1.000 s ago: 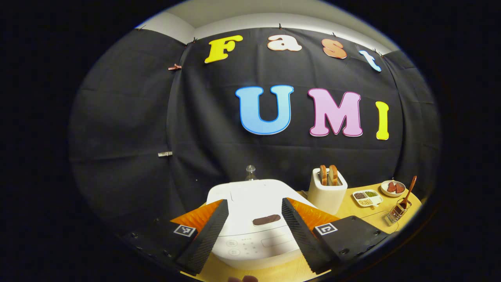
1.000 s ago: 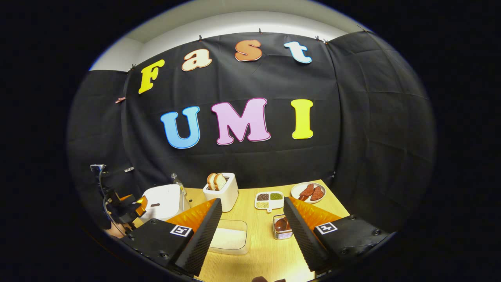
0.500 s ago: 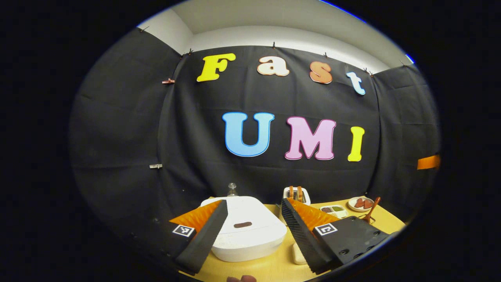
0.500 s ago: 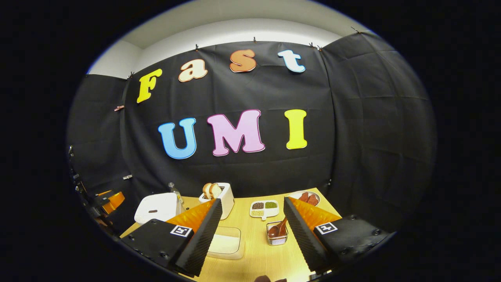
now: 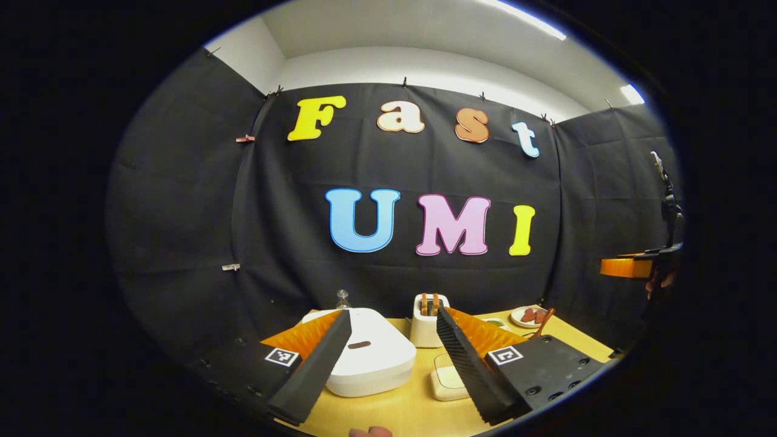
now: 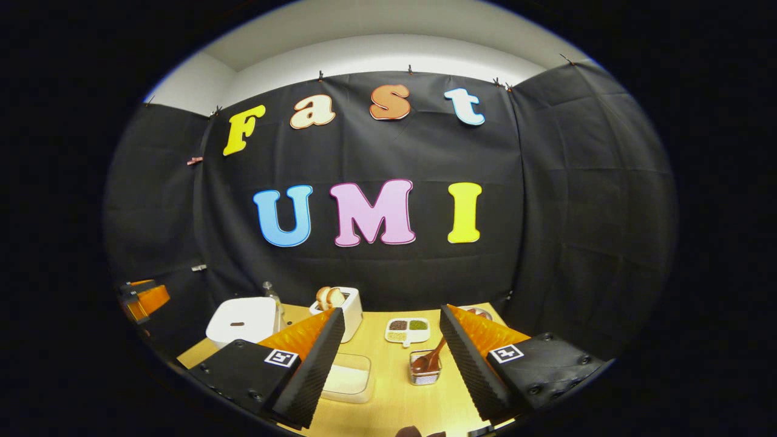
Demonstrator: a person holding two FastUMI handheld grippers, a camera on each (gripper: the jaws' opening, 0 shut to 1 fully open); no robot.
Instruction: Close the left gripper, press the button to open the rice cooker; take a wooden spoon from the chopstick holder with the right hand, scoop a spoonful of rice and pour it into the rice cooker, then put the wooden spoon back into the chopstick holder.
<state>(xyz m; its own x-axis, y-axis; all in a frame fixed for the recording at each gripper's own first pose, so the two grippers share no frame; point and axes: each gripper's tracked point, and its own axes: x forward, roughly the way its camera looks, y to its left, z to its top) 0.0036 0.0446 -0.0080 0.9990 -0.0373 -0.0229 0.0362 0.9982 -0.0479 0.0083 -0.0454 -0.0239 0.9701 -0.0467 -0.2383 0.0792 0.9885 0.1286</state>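
Note:
The white rice cooker [image 5: 370, 358] sits on the wooden table [image 5: 413, 413] with its lid down and a dark button [image 5: 359, 345] on top. My left gripper [image 5: 393, 313] hovers open above and behind it, holding nothing. In the right gripper view the cooker [image 6: 243, 318] is at the far left. A wire chopstick holder [image 6: 425, 375] holds the wooden spoon [image 6: 430, 358], bowl down, just left of my right finger. A white box of rice [image 6: 347, 377] lies beside my left finger. My right gripper [image 6: 392, 311] is open and empty, well above the table.
A white toaster [image 6: 340, 306] with bread stands behind the rice box. Farther back are a divided dish of grains [image 6: 407, 329] and a plate of meat [image 5: 533, 315]. A small glass bottle [image 5: 343, 298] stands behind the cooker. The other gripper [image 5: 631, 267] hangs at the far right.
Both grippers have drawn back and up from the table, so the cooker and holder look smaller and lower. Both stay open. The lid stays down.

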